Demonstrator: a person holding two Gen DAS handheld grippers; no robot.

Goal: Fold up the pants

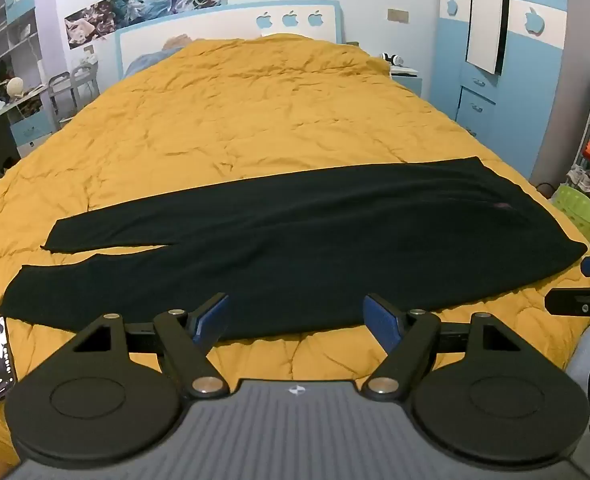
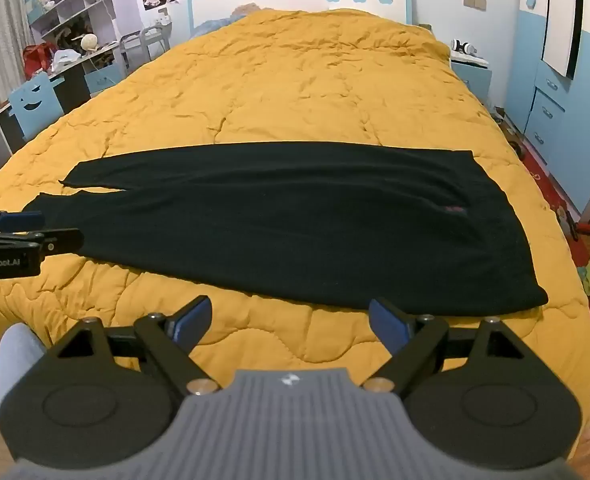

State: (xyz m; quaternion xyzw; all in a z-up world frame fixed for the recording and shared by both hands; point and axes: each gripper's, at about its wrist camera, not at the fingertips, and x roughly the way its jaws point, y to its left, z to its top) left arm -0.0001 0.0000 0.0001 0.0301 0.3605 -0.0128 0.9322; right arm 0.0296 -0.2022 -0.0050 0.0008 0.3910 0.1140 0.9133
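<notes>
Black pants (image 1: 295,248) flat across yellow quilt (image 1: 255,120).
Left gripper (image 1: 295,320) and right gripper (image 2: 289,320) near pants' front edge, spread wide, empty; "GenRobot.AI" readable.

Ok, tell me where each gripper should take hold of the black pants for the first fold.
Judging by the layout, grip the black pants along the near edge: right gripper at the wide waist corner, left gripper at the near leg's cuff. The pants lie flat, legs side by side, so lifting the near edge over the far leg probably halves them lengthwise.
</notes>
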